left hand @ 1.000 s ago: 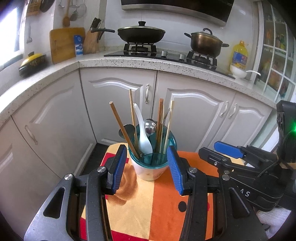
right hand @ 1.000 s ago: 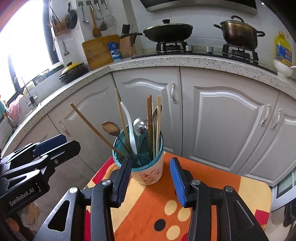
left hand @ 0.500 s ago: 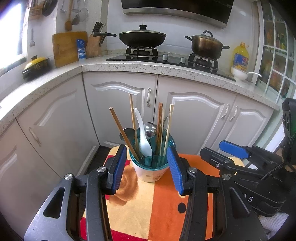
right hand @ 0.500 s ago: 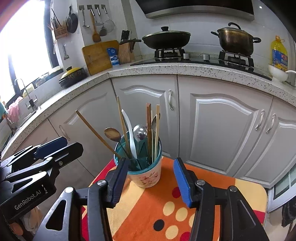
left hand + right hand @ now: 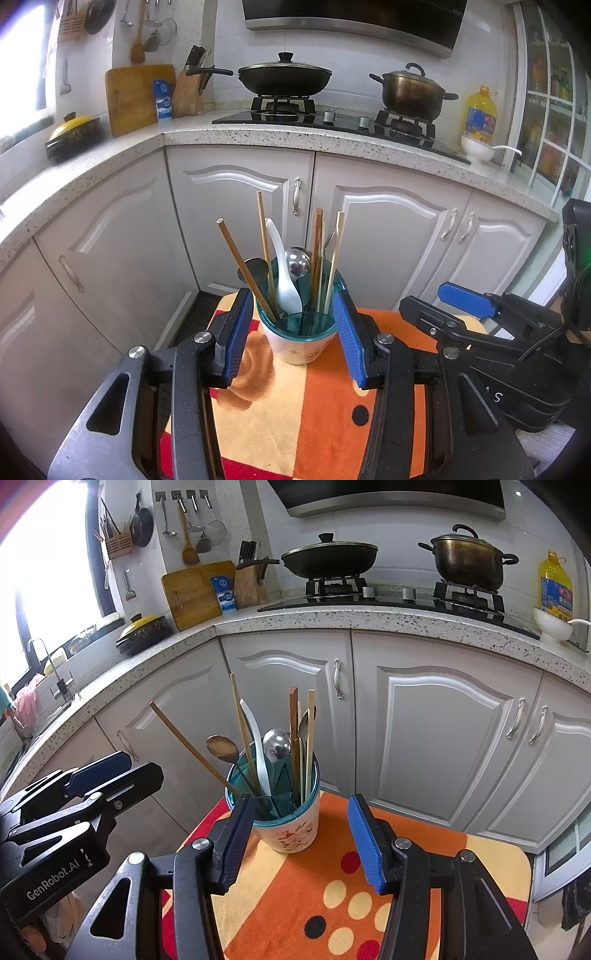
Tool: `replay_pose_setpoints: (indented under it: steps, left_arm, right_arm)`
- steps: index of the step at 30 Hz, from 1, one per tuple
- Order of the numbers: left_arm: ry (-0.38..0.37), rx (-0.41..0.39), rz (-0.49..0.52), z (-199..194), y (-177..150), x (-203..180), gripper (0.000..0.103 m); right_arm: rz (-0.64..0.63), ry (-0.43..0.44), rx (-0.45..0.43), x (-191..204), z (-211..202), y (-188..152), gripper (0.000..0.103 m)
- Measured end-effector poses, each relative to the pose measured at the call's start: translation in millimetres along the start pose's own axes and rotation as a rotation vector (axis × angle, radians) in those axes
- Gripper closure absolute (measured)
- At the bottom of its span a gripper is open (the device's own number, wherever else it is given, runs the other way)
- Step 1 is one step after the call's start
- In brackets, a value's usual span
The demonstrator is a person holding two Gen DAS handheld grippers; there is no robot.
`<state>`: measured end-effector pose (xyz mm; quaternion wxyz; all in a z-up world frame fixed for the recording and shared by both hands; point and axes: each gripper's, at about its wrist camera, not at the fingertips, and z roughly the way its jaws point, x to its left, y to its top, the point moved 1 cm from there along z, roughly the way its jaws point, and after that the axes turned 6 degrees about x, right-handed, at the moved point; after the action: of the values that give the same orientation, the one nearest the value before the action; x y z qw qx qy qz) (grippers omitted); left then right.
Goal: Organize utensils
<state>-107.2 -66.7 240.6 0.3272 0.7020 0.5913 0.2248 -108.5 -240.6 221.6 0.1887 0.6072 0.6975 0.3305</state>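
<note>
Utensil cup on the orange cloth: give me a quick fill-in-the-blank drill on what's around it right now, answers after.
1. The utensil cup stands on an ____ patterned cloth.
2. The spoon with the longest handle in the cup is the ____ ceramic spoon.
3. On the stove, the wok is covered by a ____.
4. The cutting board leaning on the wall is made of ____.

Answers: orange; white; lid; wood

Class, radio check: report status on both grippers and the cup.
Both grippers open, empty: left, right. Cup upright on cloth, utensils inside. Nothing blocking.
</note>
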Motion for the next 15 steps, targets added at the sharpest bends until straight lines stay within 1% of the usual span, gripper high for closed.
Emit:
replay_pose_setpoints:
  steps: [15]
  left_arm:
    - [0.012,0.0,-0.004,-0.7,0.4,3.1,0.059]
  right_arm:
    - [-0.016,0.0,0.009,3.3,0.3,2.0,0.05]
